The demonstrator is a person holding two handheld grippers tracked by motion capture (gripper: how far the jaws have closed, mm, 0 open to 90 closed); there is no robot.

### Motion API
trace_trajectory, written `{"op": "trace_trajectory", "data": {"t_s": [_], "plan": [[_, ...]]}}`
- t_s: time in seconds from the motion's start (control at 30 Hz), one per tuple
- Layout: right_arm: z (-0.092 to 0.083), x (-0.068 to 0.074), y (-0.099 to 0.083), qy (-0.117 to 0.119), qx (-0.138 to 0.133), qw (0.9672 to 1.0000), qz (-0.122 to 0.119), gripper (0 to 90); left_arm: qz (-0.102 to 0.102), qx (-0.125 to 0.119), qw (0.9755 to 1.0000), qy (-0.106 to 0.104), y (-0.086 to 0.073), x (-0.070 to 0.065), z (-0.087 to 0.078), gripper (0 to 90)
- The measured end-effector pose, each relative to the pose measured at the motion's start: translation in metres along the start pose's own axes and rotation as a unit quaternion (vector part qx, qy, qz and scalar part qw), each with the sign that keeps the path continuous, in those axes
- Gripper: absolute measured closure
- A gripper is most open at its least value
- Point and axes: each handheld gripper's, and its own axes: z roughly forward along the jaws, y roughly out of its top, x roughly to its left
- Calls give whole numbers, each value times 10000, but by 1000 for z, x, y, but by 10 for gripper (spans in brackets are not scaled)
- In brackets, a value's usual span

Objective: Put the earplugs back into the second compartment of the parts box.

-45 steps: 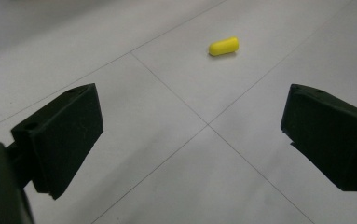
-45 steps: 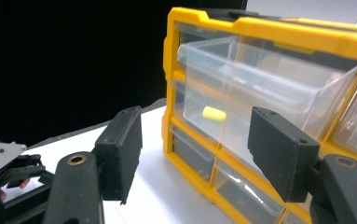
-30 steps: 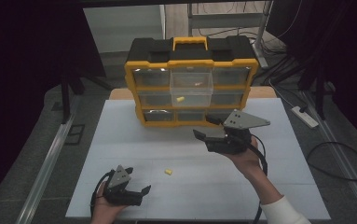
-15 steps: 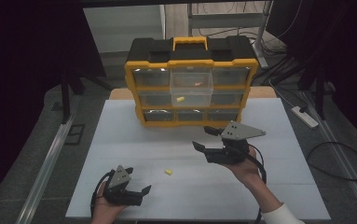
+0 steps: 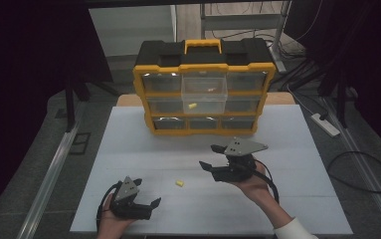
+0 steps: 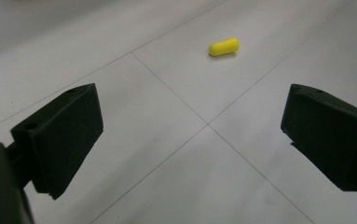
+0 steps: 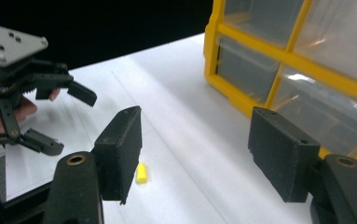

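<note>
Yellow capsule [image 5: 179,183] loose on white counter [image 5: 297,129], between the claws, untouched. Left claw [image 5: 145,205] wide open, empty, pointed toward it. Right claw [image 5: 213,158] wide open, empty, held above counter in front of yellow organiser [image 5: 204,87]. Middle top drawer [image 5: 204,92] pulled out, small yellow pieces inside. Likely sorting job: some stowed, this piece left. No legible labels or writing.

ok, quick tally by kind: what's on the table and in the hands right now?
Yellow-and-black drawer organizer: 1
Pulled-out clear drawer: 1
Small yellow capsule-shaped pieces: 3, one loose on the white table, two in the pulled-out drawer
Handheld grippers: 2, left gripper and right gripper, both open
Total: 7
</note>
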Motion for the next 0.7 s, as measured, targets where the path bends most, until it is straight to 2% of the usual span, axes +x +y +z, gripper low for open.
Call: {"op": "trace_trajectory", "data": {"t_s": [0.17,0.43,0.7], "plan": [[8,2,-6,68,152,9999,14,351,2,-3,10000,3,0,0,0,56],[19,6,-12,339,440,9985,-23,348,6,-8,10000,6,0,0,0,56],[42,16,-19,626,895,9939,-128,342,18,-7,10000,2,0,-1,0,56]]}}
